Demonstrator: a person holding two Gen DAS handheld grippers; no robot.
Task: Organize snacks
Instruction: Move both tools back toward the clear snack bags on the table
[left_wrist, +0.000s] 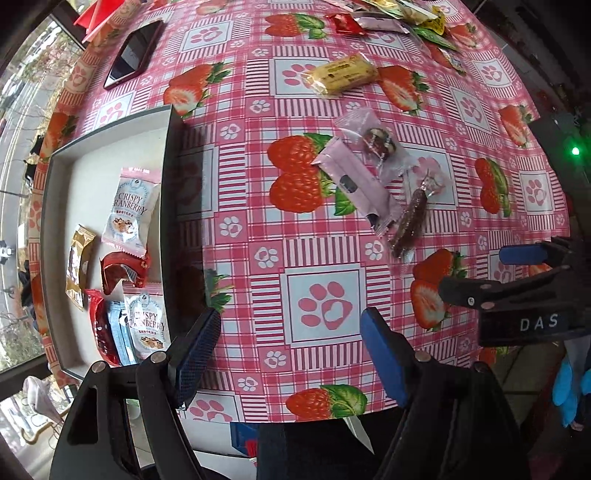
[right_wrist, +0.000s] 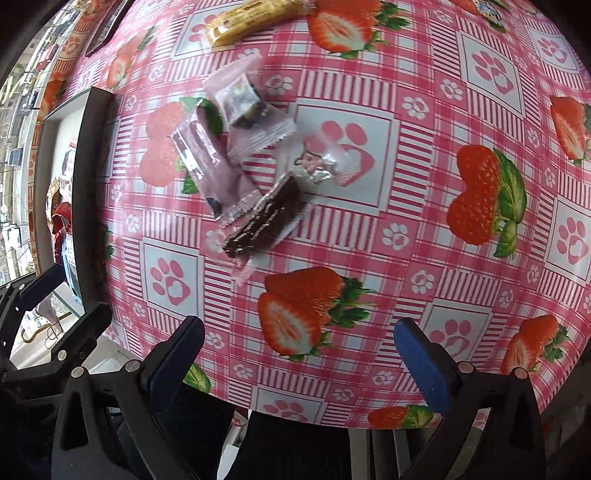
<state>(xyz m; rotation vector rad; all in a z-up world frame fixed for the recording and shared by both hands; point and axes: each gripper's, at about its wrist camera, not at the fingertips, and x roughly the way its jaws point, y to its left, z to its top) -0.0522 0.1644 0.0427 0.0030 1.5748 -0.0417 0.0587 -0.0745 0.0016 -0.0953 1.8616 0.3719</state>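
Mid-desk, the snack cluster's brown bar lies slantwise, ahead-left of the right gripper, the nearer one; both it and the left gripper gape empty; tray lies left.

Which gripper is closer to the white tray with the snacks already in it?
Left. The left gripper hangs right beside the tray; the right gripper is farther off, past the loose snacks.
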